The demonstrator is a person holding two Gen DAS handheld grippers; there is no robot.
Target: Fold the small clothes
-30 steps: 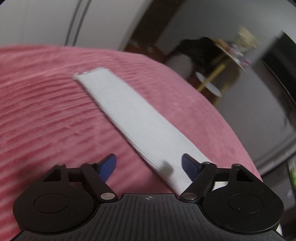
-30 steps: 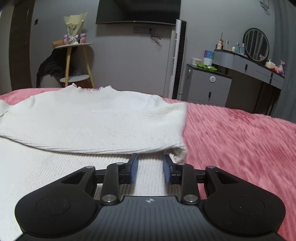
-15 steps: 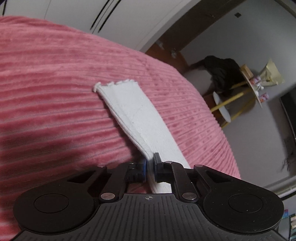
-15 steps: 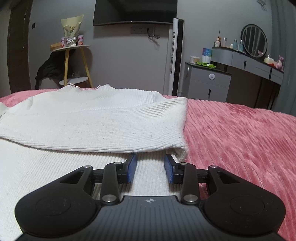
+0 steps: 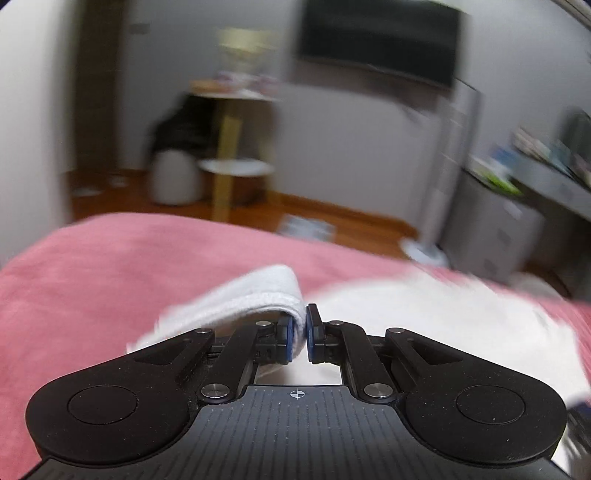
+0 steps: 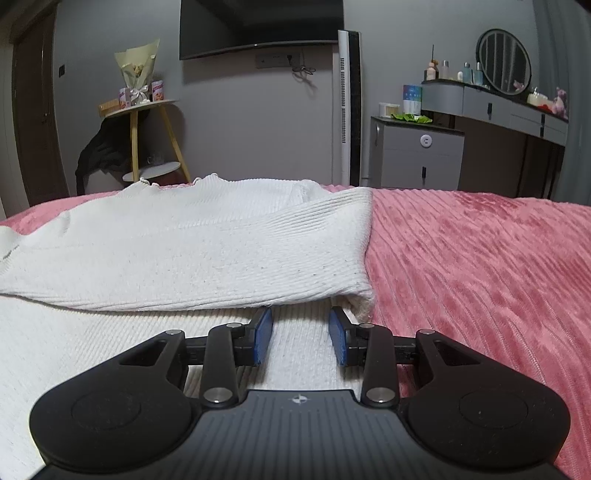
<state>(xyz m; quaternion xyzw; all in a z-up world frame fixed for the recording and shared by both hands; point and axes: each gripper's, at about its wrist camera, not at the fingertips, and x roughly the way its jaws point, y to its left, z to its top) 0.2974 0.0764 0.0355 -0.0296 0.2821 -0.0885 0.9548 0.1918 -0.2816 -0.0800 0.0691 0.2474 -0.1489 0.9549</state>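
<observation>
A white ribbed knit sweater [image 6: 184, 251] lies on the pink bed cover [image 6: 480, 258], with one sleeve folded across its body. My left gripper [image 5: 300, 334] is shut on the other sleeve [image 5: 258, 291], which is lifted off the bed and drapes to the left; the sweater body [image 5: 424, 321] shows blurred to the right. My right gripper [image 6: 301, 336] is open and empty, low over the sweater's lower part just in front of the folded sleeve's edge.
Beyond the bed stand a wooden side table [image 6: 140, 110] with a bouquet, a tall white tower fan [image 6: 349, 107], a grey cabinet [image 6: 417, 155] and a dresser with a round mirror [image 6: 504, 62]. A dark TV [image 6: 258, 26] hangs on the wall.
My left gripper closed on the flat sleeve, then lifted it and swung to the right toward the sweater body. My right gripper stayed in place and opened slightly.
</observation>
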